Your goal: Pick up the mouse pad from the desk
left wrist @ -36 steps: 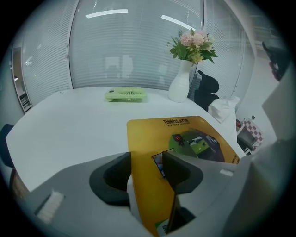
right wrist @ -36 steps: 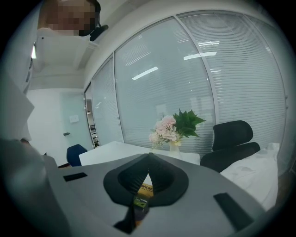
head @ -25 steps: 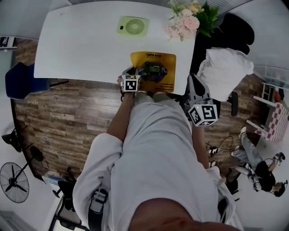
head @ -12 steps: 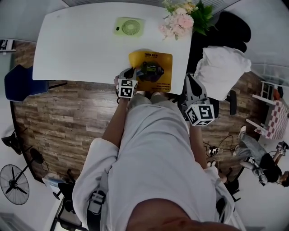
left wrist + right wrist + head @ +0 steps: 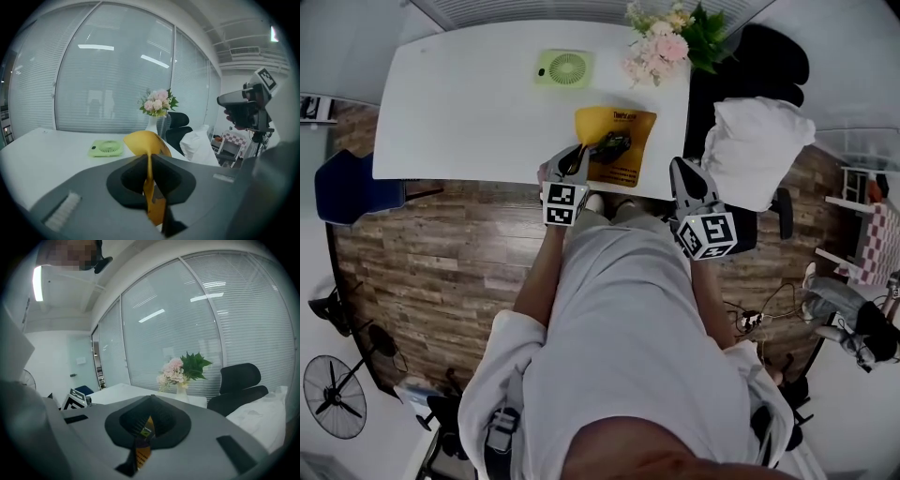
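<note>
The left gripper (image 5: 579, 157) is rising, fingers just tightening onto the mouse pad (image 5: 630, 169) and peeling its near edge off the desk (image 5: 459, 103); the right gripper (image 5: 682, 173) is idling, clenched empty.

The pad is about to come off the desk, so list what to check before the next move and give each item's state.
1. Grip: the left gripper has the yellow mouse pad between its jaws. They have just been closing and clamp its near edge: ok.
2. Pad surface clear: a dark mouse lies on it and may slide off as the pad tilts: not ok.
3. Pad free of the desk: the near edge curls up, the far part is unclear: cannot tell.
4. Neighbours: the green fan and the flower vase stand apart from the pad: ok.
5. Other hand: the right gripper hangs by the desk's edge, away from the pad: ok.
</note>
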A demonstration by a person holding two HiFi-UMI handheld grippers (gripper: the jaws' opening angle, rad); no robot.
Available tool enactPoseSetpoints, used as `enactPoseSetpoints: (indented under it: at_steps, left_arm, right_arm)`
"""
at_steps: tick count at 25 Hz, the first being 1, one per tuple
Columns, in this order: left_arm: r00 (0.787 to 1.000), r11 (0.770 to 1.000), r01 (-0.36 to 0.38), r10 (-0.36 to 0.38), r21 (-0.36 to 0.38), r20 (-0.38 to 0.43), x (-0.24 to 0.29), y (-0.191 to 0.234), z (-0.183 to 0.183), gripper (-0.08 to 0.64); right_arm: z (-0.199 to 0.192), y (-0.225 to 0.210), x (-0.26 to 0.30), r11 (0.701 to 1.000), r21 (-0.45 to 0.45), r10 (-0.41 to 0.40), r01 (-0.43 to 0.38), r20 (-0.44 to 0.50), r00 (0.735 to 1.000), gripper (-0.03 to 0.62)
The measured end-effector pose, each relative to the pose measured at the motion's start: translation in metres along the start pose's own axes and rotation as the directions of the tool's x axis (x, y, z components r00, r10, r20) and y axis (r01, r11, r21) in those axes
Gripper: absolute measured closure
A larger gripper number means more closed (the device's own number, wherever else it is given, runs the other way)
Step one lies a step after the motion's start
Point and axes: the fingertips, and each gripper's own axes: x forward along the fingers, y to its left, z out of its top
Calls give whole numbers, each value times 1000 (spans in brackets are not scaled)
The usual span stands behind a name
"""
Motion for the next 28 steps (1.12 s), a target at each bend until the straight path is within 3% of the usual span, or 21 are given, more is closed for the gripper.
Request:
enactPoseSetpoints:
  at_steps: [9, 19, 24, 28]
  left_arm:
    - [985, 999, 15, -23, 48, 173, -47, -5, 76, 538]
    - [941, 996, -25, -3, 80, 339, -106, -1, 166, 538]
    - [925, 999, -15, -6, 51, 380, -132, -3, 192, 538]
    - [912, 997, -23, -8, 71, 411, -152, -8, 203, 538]
  right_arm:
    - [16, 15, -3, 999, -44, 6, -4, 46, 999, 594]
    - [62, 38, -7, 991, -137, 15, 10, 176, 984, 594]
    - [91, 55, -14, 986, -163, 21, 21, 250, 968, 594]
    - [105, 65, -28, 982, -181, -3, 57, 287, 958, 595]
